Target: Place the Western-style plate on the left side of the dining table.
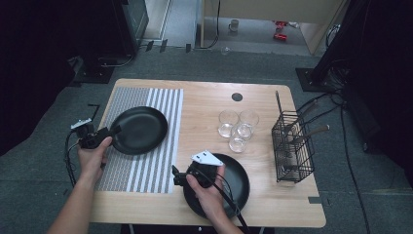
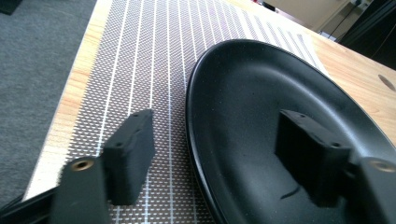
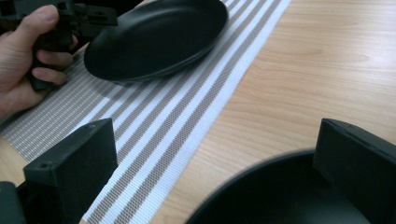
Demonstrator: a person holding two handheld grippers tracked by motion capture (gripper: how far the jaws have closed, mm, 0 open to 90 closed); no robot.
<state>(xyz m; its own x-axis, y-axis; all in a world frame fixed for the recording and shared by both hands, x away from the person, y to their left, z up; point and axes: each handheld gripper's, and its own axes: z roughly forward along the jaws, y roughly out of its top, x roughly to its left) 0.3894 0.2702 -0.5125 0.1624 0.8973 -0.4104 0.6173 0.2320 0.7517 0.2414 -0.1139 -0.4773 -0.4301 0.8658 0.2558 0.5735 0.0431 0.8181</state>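
Black and matte, two round plates sit on a pale wooden bench point(image 1: 272, 195). The nearer plate point(image 1: 236, 183) lies on bare wood at the front edge, partly hidden by the person's right hand; in the right tool's own view only a blurred arc of its rim shows, cut off at the bottom. The right tool point(image 1: 174, 176) hangs over this plate's left rim with its jaws spread wide, one jaw over the wood, the other over the plate, gripping nothing.

Farther left, the second plate point(image 1: 140, 129) rests on a grey-and-white striped placemat point(image 1: 146, 170). Its surface is faintly speckled and its rim curves up gently. The left tool point(image 1: 116, 130) straddles this plate's near-left rim, jaws apart, one over the mat and one over the plate's inside, not pinching it.

Beyond, near the middle of the bench, stand three clear glasses point(image 1: 237, 129) close together. At the right edge is a black wire basket point(image 1: 291, 148) holding utensils too small to identify.
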